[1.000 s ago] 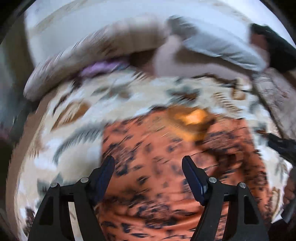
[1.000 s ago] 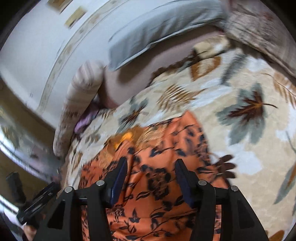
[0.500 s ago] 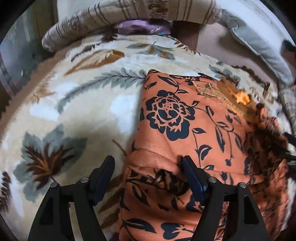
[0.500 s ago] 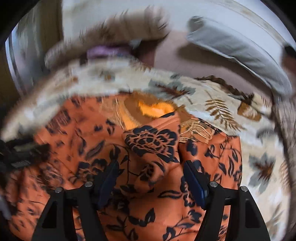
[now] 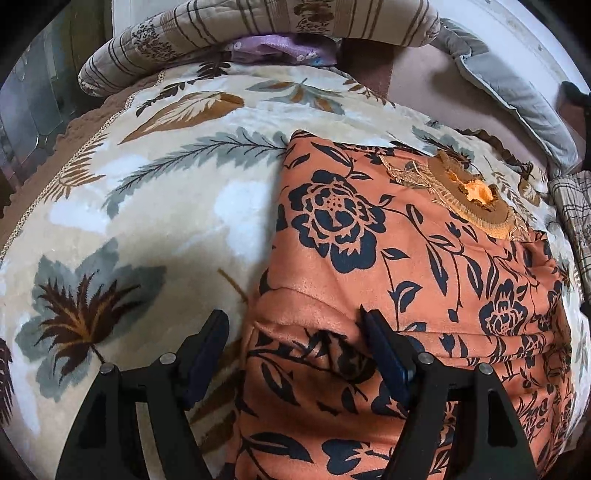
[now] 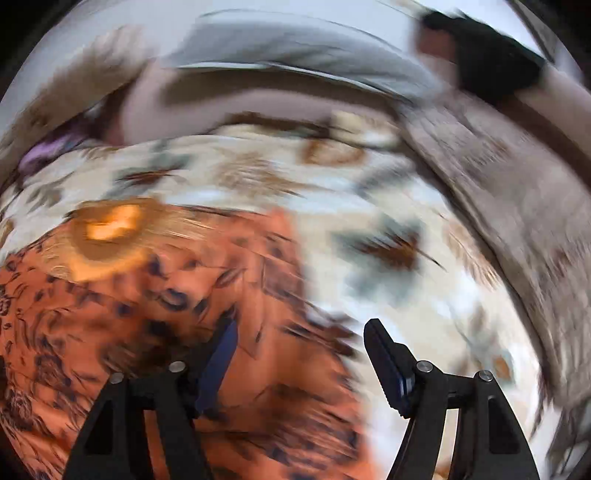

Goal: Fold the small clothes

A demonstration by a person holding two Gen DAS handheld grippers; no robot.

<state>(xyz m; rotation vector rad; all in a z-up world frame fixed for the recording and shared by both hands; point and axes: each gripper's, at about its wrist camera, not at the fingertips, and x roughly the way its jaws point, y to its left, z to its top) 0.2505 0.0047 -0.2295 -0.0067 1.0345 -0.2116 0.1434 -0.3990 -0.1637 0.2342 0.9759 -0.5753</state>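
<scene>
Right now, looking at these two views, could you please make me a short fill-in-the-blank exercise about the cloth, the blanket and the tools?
1. The orange garment is printed with dark ____.
2. It lies on a blanket patterned with ____.
3. The left tool stands ____, straddling the garment's edge.
4. A ____ cloth peeks from under the striped pillow.

Missing words: flowers; leaves; open; purple

Your orange garment [image 5: 424, 280] with navy-black rose and vine print and a tan-gold embroidered neckline [image 5: 476, 206], your cream blanket [image 5: 147, 206] with grey-blue and brown leaves, beige pillow [image 5: 280, 22] with brown stripes, lilac cloth [image 5: 280, 46], grey cushion [image 5: 517, 96], your black grippers with dark blue pads [image 5: 388, 358].
</scene>
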